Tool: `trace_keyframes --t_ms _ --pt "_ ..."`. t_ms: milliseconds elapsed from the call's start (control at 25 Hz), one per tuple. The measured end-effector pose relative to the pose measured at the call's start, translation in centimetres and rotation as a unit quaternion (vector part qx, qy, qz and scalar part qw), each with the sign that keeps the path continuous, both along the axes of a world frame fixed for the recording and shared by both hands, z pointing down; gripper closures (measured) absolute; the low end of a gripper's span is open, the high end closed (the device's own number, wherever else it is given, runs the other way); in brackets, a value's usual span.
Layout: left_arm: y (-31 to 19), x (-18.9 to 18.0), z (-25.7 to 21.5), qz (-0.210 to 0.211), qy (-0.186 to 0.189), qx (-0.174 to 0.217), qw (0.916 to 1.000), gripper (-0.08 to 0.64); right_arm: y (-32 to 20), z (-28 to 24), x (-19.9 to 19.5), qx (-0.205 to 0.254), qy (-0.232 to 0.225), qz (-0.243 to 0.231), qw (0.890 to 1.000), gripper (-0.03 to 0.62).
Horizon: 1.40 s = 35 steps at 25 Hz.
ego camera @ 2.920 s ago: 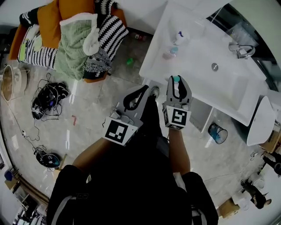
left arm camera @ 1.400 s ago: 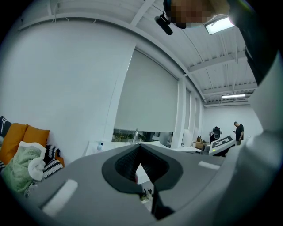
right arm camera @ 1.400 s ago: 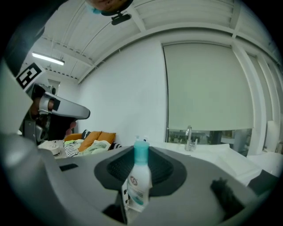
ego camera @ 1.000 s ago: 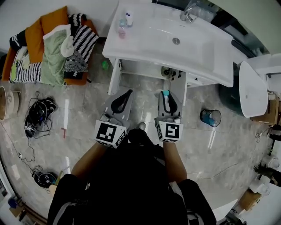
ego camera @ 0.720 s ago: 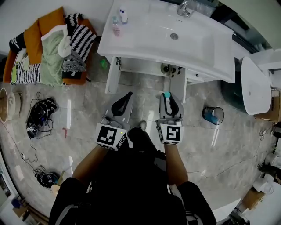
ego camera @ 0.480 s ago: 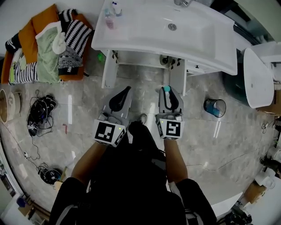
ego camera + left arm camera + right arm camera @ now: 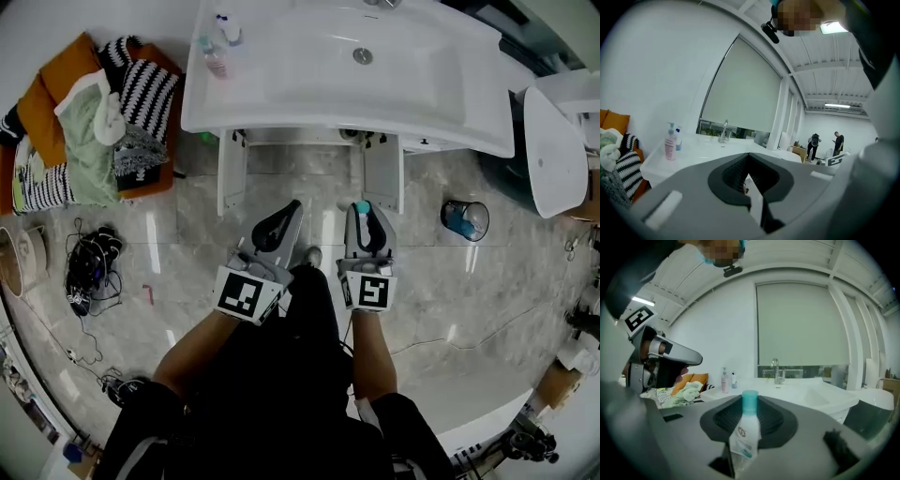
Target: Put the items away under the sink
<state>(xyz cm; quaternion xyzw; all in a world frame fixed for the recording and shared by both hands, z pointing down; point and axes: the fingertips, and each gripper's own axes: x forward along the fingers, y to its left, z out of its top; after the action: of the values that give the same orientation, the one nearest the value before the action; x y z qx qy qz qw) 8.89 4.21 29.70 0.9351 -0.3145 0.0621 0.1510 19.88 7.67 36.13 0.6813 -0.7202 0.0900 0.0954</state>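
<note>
Bottle: a small white bottle with a teal cap [image 7: 744, 430], upright in the right tongs [image 7: 367, 212], out in front of the sink [image 7: 427, 103] and lower than its front edge, not yet beneath it
Risk, clipping: the opening under the sink sits between two white side panels [image 7: 231, 173]; the right tongs line up close to the panel on their side, so a straight push could catch the cap or a jaw on it
Risk, slipping: the hold is on a smooth, rounded body; I judge a knock would twist the bottle loose
Risk, toppling: the bottle is tall and narrow; released at a lean on the glossy floor under the sink, it may fall
Risk, headroom: pipework [image 7: 361, 138] hangs below the sink; going in high could strike it
Right tongs: clenched on the bottle, cap past the tips, aimed at the sink and nosed slightly down
Left tongs [image 7: 278, 225]: jaws drawn together, tips meeting; a pale sliver shows in the slit, and I cannot tell what it is
Arms: both forearms stretched toward the sink side by side, marker cubes nearest the body
</note>
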Motion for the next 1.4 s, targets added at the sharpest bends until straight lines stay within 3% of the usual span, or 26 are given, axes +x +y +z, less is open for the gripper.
trace_keyframes --t_ms 160,360,520,680,920,1120,1400 --pt "-0.8 1.0 3.4 0.019 -0.003 -0.028 0.9994 0.553 -1.8 3.6 1.0 -0.028 0.005 0.025 0.999 0.486" --pt "-1.2 1.6 9.3 0.019 -0.013 -0.050 0.9985 0.554 -3.0 9.3 2.5 -0.017 -0.004 0.036 0.999 0.486" --pt "-1.9 2.5 13.4 0.007 -0.015 -0.026 0.9995 0.554 -3.6 13.3 3.3 -0.007 -0.009 0.035 0.999 0.486" --pt "-2.6 3.7 16.7 0.004 0.020 -0.013 0.9997 0.554 -4.0 17.2 4.6 -0.008 -0.003 0.042 0.999 0.486" --pt "-2.2 5.2 22.7 0.011 0.016 -0.011 0.9998 0.553 -4.2 22.8 5.4 0.025 0.017 0.017 0.999 0.486" --pt "-2.4 6.4 27.9 0.016 -0.002 -0.011 0.9998 0.554 -5.2 28.8 6.8 0.037 0.004 0.028 0.999 0.486" --pt "-3.1 6.1 34.7 0.018 0.028 0.022 0.9992 0.553 -5.8 36.6 6.7 0.057 0.008 0.027 0.998 0.486"
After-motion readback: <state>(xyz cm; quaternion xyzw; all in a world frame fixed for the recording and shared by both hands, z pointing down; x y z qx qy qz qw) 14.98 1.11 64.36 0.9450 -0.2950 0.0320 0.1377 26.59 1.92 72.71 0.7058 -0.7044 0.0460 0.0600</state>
